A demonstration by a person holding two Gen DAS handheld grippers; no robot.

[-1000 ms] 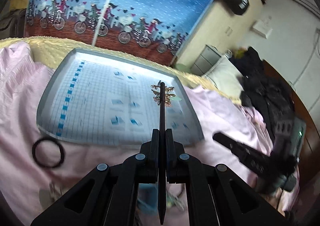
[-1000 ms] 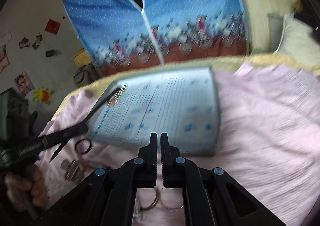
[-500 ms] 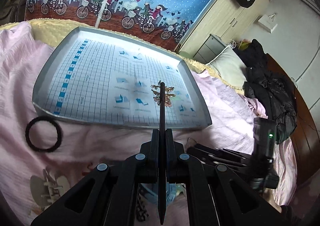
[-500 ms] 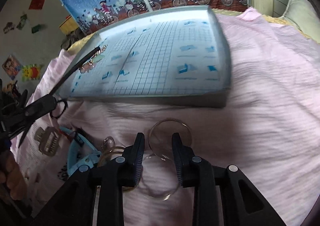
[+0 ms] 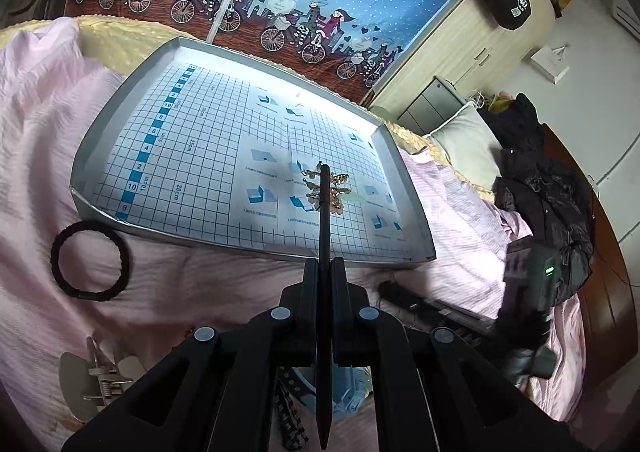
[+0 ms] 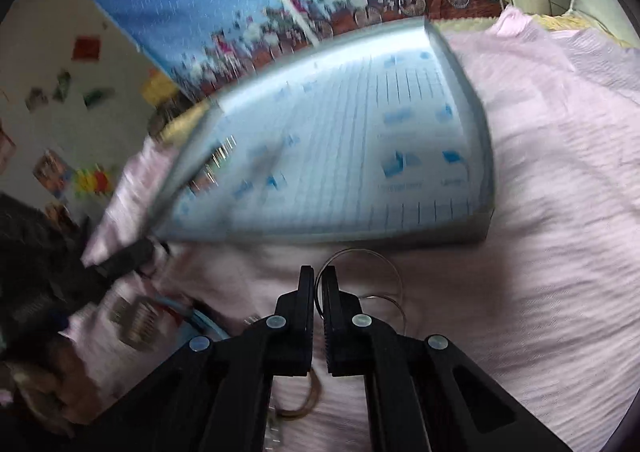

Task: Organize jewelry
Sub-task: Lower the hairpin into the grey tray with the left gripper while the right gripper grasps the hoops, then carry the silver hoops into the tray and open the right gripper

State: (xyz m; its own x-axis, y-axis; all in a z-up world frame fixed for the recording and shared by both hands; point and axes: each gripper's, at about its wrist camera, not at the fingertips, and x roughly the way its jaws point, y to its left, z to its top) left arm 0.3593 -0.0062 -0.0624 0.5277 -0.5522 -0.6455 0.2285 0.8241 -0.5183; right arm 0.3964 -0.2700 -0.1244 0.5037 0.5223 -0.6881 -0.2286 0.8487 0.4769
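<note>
My left gripper (image 5: pixel 325 264) has its jaws clamped flat on a thin black hair stick (image 5: pixel 324 236), whose far end carries a cluster of gold and pink charms (image 5: pixel 330 190) above the near right part of the tray (image 5: pixel 248 236). My right gripper (image 6: pixel 318 280) has its jaws drawn narrow around the rim of a thin wire bangle (image 6: pixel 384 272) that lies on the pink sheet (image 6: pixel 540 212) just beside the tray's near edge; through the blur I cannot tell whether the wire is truly pinched.

To set the stick down well, I judge I should lower it almost level, let the charms touch the gridded paper first, then part the jaws slowly so the stick does not roll toward the low wall. The bangle looks springy and slick; I would take it squarely across the wire and lift it straight, because the soft bedding gives under pressure.

The tray is shallow, silver-walled and lined with glossy blue-squared paper. The sheet is crinkled cotton, wrinkled around the tray. A braided black hair tie (image 5: pixel 86 260) lies in a round loop off the tray's near left corner, and a metal spring clip (image 5: pixel 100 380) with pale wings rests nearer me on the bed.
</note>
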